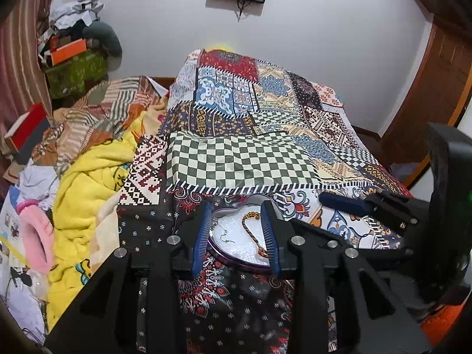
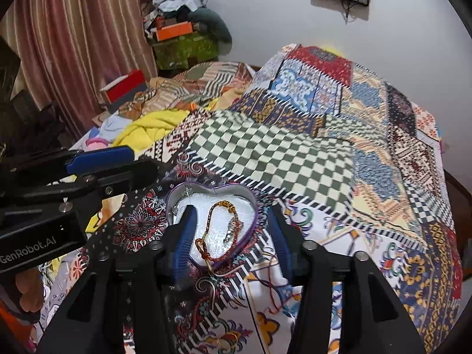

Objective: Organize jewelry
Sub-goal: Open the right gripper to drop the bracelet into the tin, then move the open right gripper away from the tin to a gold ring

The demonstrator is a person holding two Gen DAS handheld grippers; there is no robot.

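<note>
A heart-shaped tin (image 1: 233,244) with a purple rim and white lining lies on the patchwork quilt (image 1: 236,162). Inside it are a braided gold-and-red bracelet (image 1: 250,221) and a thin earring hook (image 1: 224,233). My left gripper (image 1: 236,205) hangs open just over the tin, with one blue pad on each side. In the right wrist view the same tin (image 2: 212,188) holds the bracelet (image 2: 208,227) and a small silver piece (image 2: 231,231). My right gripper (image 2: 230,211) is open there, its left finger overlapping the tin's left lobe. The left gripper's fingers (image 2: 100,156) reach in from the left.
Loose red and gold threads (image 2: 271,289) trail on the cloth in front of the tin. A yellow blanket (image 1: 88,177), a pink item (image 1: 35,236) and clutter crowd the bed's left side. The quilt rises over a mound (image 1: 230,88) behind. A wooden door (image 1: 436,73) stands right.
</note>
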